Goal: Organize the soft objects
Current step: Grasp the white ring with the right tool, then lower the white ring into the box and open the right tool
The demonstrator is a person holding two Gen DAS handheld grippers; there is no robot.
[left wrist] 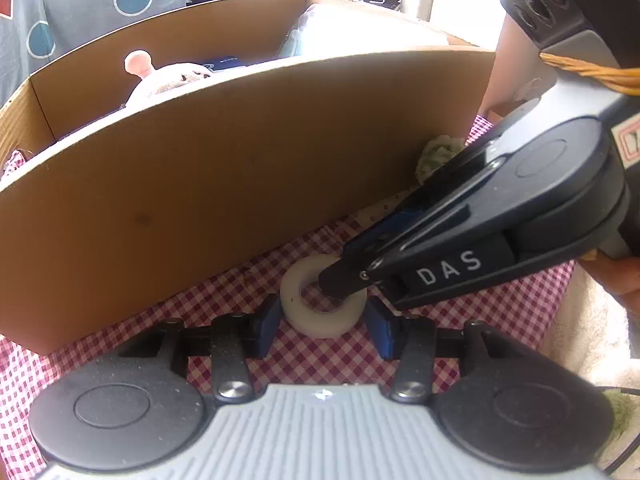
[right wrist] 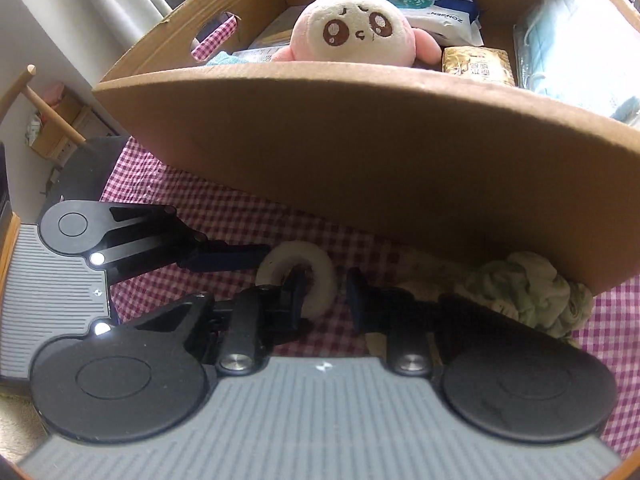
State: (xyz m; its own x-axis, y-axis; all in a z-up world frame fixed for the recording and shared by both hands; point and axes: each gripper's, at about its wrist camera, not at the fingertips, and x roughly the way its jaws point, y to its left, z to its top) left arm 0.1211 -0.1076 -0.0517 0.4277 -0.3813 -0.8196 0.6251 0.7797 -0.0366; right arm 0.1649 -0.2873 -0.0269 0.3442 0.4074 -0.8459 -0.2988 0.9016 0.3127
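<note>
A white roll of tape (left wrist: 324, 312) lies flat on the red-checked cloth (left wrist: 236, 292), in front of the cardboard box (left wrist: 240, 168). My left gripper (left wrist: 324, 330) has a blue pad against each side of the roll and is shut on it. My right gripper (left wrist: 340, 268) comes in from the right with one fingertip in the roll's hole. In the right wrist view the roll (right wrist: 320, 280) has its wall between the right gripper's (right wrist: 324, 292) jaws, with a strip of cloth showing before the outer pad, so it is open. One of the left gripper's fingers (right wrist: 232, 258) reaches the roll from the left.
The box holds a pink plush toy (right wrist: 352, 32), tissue packs (right wrist: 432, 8), a brown packet (right wrist: 476, 62) and a bag of blue masks (right wrist: 580, 40). A crumpled pale green cloth (right wrist: 532, 292) lies against the box's near wall on the right. A person's hand (left wrist: 616, 276) holds the right gripper.
</note>
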